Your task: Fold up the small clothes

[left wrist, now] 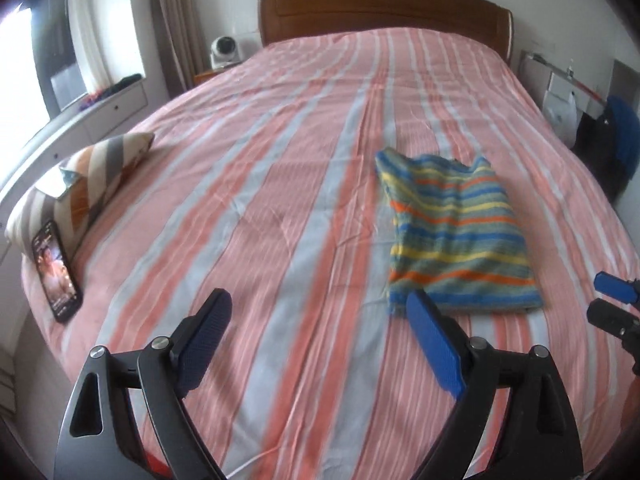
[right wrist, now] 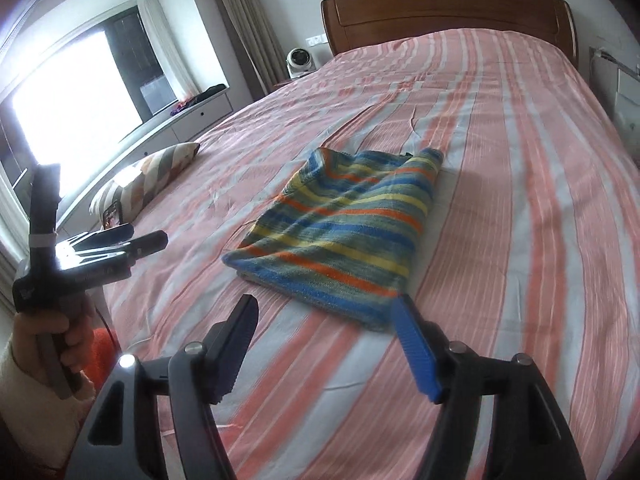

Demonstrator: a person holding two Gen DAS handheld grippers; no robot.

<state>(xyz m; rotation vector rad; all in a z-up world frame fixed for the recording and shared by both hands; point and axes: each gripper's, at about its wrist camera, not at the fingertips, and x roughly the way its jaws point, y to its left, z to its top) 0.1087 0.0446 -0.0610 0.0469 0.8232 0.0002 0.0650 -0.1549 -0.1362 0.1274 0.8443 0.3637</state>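
A small striped knit garment [left wrist: 456,232] in blue, yellow, orange and green lies folded into a flat rectangle on the bed; it also shows in the right wrist view [right wrist: 340,236]. My left gripper [left wrist: 320,300] is open and empty, hovering above the bedspread just left of the garment's near edge. My right gripper [right wrist: 324,312] is open and empty, its blue finger [right wrist: 412,344] close to the garment's near corner. The left gripper also shows in the right wrist view [right wrist: 140,240], held in a hand. The right gripper's tips show at the left wrist view's right edge [left wrist: 612,300].
The bed carries a pink, white and grey striped bedspread [left wrist: 280,184] with a wooden headboard [left wrist: 380,8] at the far end. A striped cushion [left wrist: 84,176] and a phone [left wrist: 56,272] sit at the bed's left edge. A window bench [right wrist: 188,120] runs along the left wall.
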